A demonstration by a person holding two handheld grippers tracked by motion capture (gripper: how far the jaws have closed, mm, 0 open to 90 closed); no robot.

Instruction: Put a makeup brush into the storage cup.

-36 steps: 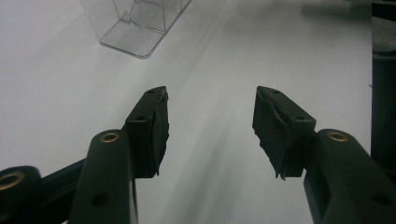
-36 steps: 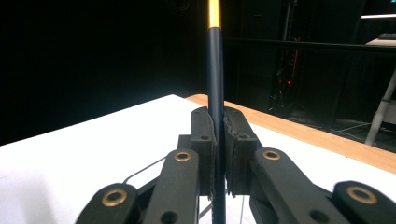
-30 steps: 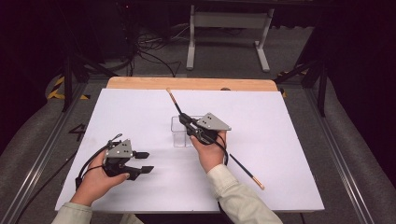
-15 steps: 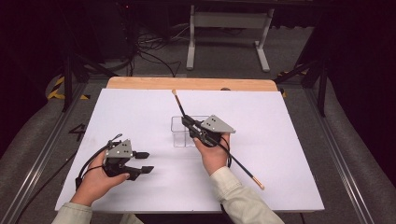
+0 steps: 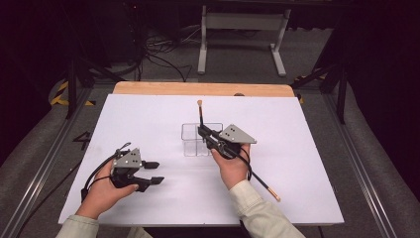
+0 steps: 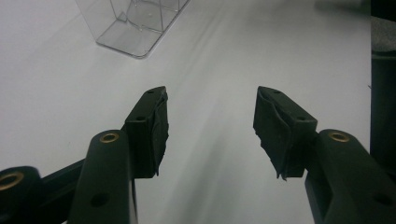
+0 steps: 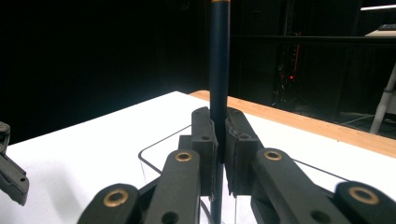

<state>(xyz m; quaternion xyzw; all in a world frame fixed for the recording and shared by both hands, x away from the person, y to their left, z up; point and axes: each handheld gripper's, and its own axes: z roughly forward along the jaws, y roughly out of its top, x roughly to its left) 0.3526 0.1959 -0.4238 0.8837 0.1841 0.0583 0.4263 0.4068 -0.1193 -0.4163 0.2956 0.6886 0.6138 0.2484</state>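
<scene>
- The right gripper (image 5: 207,135) is clamped on a long dark stick (image 5: 200,115), its two black jaws pressed against the shaft from either side.
- In the right gripper view the stick (image 7: 219,70) rises straight up between the jaws and past the top edge of the picture.
- From above, the stick's tan tip pokes out ahead of the right gripper toward the far side of the table, and its other end trails behind the hand to a tan-tipped end near the table's near edge.
- A clear plastic container (image 5: 194,140) sits directly under and just in front of the right gripper's jaws.
- The left gripper (image 5: 153,172) rests on the white table (image 5: 307,163), jaws apart with nothing between them.
- In the left gripper view the container (image 6: 135,23) stands ahead and to the left.
</scene>
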